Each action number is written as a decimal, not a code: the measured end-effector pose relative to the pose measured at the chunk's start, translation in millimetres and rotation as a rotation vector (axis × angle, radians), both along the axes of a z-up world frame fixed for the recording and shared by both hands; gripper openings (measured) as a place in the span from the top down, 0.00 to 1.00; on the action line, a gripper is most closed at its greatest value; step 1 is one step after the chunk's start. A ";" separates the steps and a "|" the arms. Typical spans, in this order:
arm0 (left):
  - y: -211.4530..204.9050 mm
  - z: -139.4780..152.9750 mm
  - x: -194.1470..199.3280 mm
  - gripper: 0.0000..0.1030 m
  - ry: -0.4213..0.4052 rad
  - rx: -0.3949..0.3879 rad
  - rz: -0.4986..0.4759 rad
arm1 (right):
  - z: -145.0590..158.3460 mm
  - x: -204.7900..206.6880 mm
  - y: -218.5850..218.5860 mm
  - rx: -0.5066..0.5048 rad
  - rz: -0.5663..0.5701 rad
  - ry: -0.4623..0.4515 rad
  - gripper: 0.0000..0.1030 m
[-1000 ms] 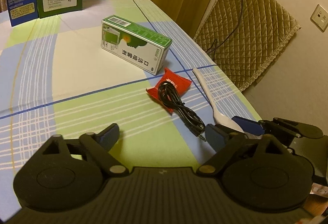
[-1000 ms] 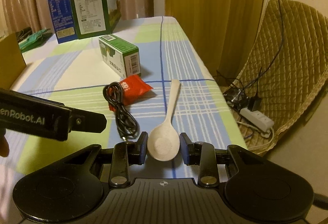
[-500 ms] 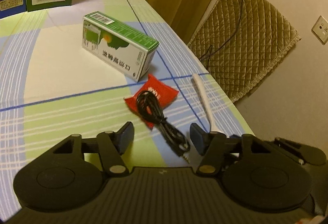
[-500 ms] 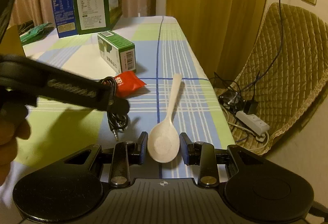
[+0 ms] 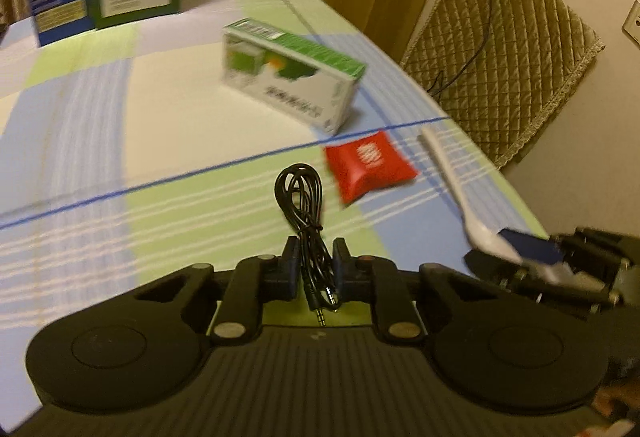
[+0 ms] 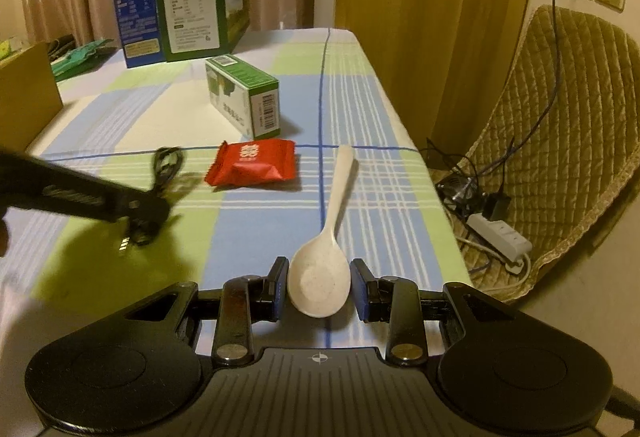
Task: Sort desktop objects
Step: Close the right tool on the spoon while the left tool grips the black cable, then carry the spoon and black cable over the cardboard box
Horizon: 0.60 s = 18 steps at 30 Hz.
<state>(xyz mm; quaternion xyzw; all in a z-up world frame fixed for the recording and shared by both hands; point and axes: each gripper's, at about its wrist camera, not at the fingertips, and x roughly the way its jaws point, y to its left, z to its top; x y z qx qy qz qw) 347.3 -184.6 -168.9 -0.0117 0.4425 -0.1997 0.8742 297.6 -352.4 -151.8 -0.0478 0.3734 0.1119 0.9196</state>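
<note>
- Left hand-held gripper (image 5: 314,269): jaws went from wide open to clamped on the black audio cable (image 5: 306,213), pads pressing the bundle near its plug end.
- Cable previously lay draped over the red snack packet (image 5: 370,165); now it is clear of the packet, to its left.
- Packet's top face is now fully exposed in the right wrist view.
</note>
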 end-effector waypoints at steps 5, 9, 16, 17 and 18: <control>31.2 3.2 -24.1 0.88 0.017 -0.003 -0.033 | 3.0 -6.6 8.4 0.018 0.047 0.011 0.71; 44.1 6.1 -44.6 0.85 0.014 0.028 -0.075 | 3.6 -12.1 16.7 0.011 0.092 0.018 0.71; 45.4 4.3 -68.3 0.72 -0.080 0.067 -0.017 | 0.7 -17.3 20.9 0.003 0.093 0.023 0.71; 44.2 3.2 -69.5 0.72 -0.090 0.064 -0.008 | 1.0 -18.1 21.2 0.000 0.095 0.022 0.71; 42.5 2.1 -70.0 0.72 -0.100 0.068 -0.003 | 0.9 -18.0 21.4 -0.001 0.097 0.022 0.71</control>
